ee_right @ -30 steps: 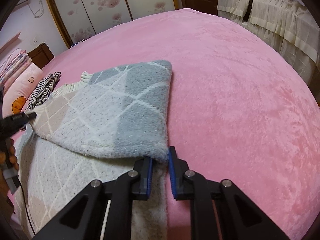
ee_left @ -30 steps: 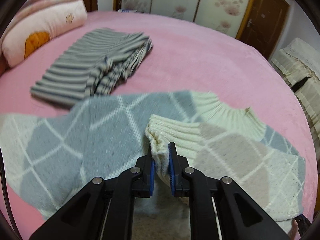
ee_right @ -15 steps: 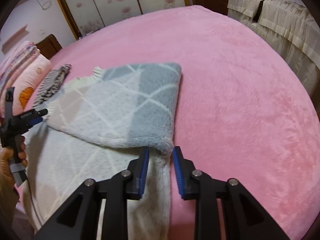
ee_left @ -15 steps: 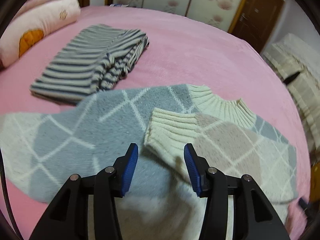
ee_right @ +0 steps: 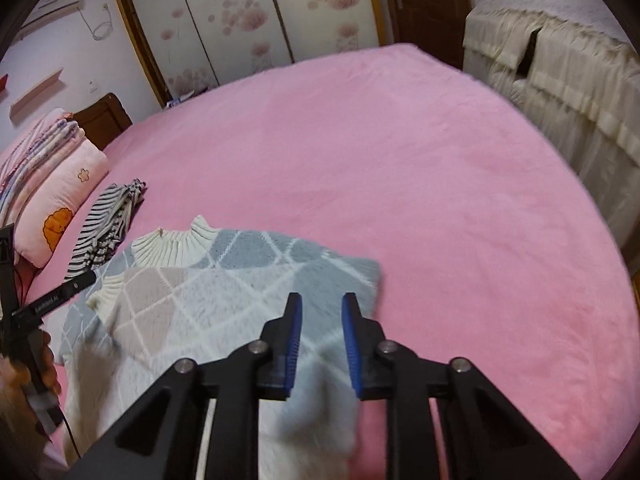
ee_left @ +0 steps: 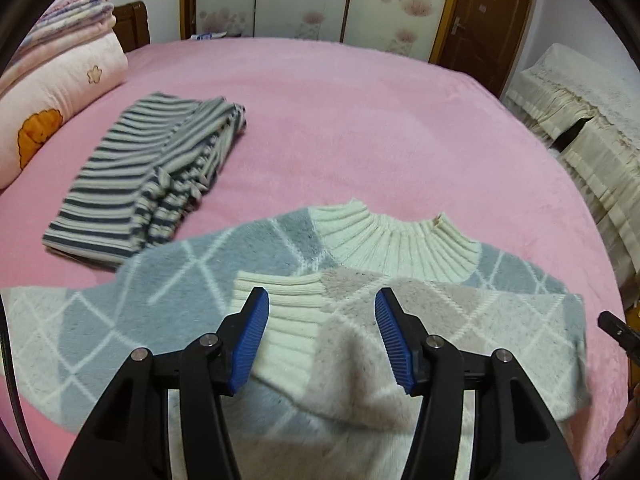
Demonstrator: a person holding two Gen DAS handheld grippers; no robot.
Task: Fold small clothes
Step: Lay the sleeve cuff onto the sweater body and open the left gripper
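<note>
Sweater (ee_left: 248, 304) flat on bed (ee_left: 360, 128), sleeve folded across chest. Left tongs (ee_left: 320, 336) opening, empty, clear of cuff. Right tongs (ee_right: 320, 336) closing, empty, above folded edge.

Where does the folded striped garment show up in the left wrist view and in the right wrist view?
Left wrist view: the striped garment lies upper left on the pink bed, beyond the diamond-pattern sweater.
Right wrist view: it is small at the left edge, between the pillow and the sweater's collar.
Shared landmark: the pink pillow with the orange print, just left of the garment in both.
</note>
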